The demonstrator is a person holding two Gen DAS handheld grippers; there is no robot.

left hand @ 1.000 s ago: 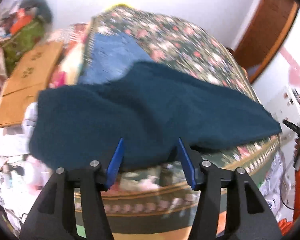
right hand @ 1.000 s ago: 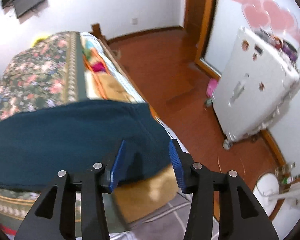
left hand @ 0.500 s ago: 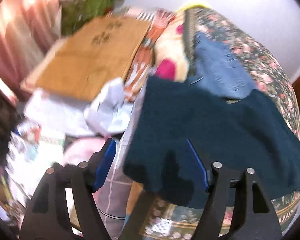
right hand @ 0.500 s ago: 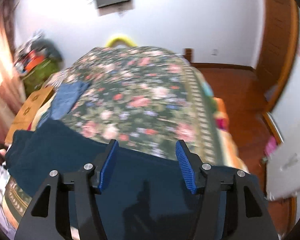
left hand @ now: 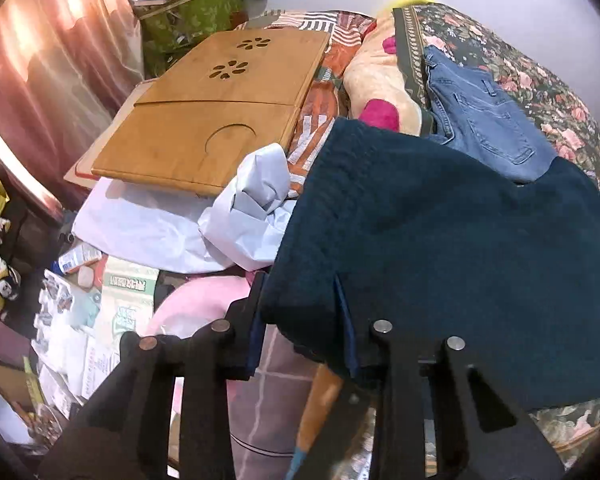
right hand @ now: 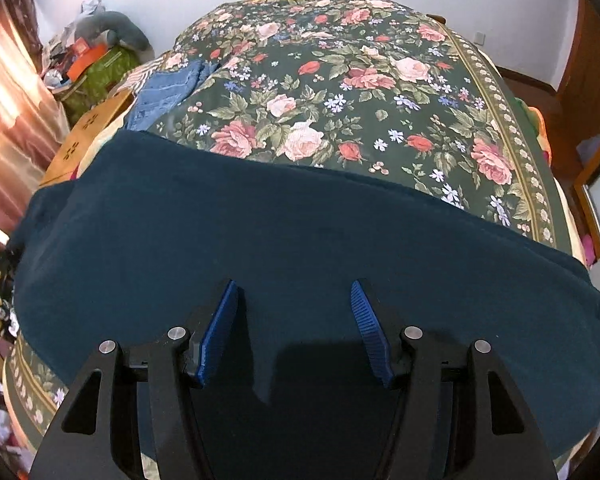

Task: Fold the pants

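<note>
The left gripper [left hand: 300, 320] is seen closing, a corner of the dark pants [left hand: 460, 240] lying between its jaws; the right gripper [right hand: 294, 328] is held spread above the cloth. The pants are laid across the floral bedspread [right hand: 340, 92], jeans [left hand: 484, 116] just behind.
</note>
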